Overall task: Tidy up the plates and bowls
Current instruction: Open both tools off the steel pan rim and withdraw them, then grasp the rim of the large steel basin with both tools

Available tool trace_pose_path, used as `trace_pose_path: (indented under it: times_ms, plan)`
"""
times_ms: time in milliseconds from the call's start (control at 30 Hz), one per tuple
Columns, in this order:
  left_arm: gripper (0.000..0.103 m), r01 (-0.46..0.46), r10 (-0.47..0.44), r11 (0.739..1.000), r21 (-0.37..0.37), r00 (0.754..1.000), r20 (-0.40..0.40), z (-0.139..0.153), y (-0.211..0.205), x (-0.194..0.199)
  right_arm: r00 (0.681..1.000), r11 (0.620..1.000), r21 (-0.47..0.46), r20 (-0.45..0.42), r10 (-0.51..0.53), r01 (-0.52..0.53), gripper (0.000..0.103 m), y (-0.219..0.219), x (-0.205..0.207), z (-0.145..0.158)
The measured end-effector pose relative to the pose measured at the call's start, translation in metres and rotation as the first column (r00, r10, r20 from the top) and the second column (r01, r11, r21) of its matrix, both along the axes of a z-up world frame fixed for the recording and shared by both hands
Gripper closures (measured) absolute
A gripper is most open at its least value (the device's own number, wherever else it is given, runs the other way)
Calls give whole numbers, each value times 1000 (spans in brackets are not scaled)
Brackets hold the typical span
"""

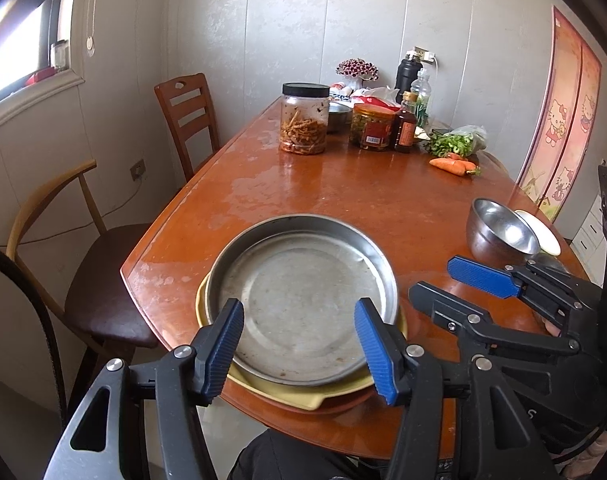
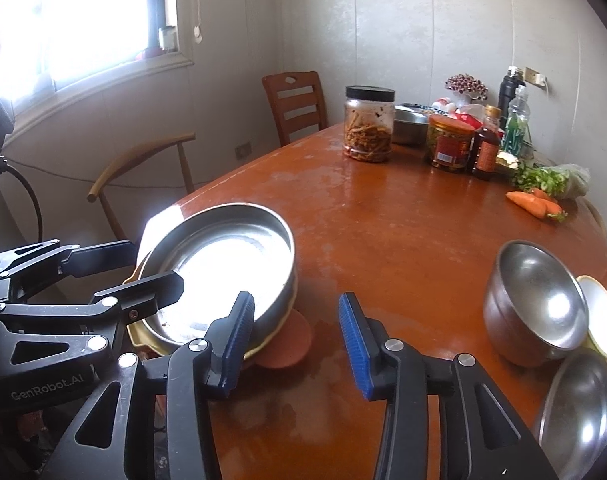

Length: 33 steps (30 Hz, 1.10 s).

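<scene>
Clearly, your steel pan was stiff, light and slippery; with both grippers open and empty, its rim was the best hold.

Pale panelled walls; bright window; 2 wooden chairs beside brown table.

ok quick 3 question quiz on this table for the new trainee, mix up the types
1. True or false: the metal pan sits on top of a yellow plate.
2. The left tongs are: A) shut on the pan, B) open above the pan, C) holding a carrot.
3. Fill in: the steel bowl stands near the table's ____ edge, seen from the right wrist view.

Key: 1 true; 2 B; 3 right. The right tongs are also open and hold nothing.
</scene>
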<state>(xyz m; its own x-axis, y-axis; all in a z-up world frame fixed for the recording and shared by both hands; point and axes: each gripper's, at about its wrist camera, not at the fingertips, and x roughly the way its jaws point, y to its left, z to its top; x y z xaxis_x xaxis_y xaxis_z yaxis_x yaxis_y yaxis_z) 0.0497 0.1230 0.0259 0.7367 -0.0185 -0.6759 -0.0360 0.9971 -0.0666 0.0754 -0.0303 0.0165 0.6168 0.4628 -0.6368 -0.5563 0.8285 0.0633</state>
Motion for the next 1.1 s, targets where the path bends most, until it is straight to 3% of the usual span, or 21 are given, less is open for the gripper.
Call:
trace_pose_path:
  times_ms: [567, 833, 1100]
  plan:
    - [39, 65, -67, 997, 39, 997, 40, 26, -72, -8, 990, 990, 72, 57, -127, 122, 46, -83, -24, 27]
    - [38, 114, -115, 992, 61, 993, 17, 26, -116, -4, 975, 977, 86, 92, -200, 193, 37, -130, -39, 35]
    - [38, 166, -167, 983, 76, 986, 7, 27, -155, -1, 958, 964, 86, 118, -260, 251, 35, -173, -50, 35]
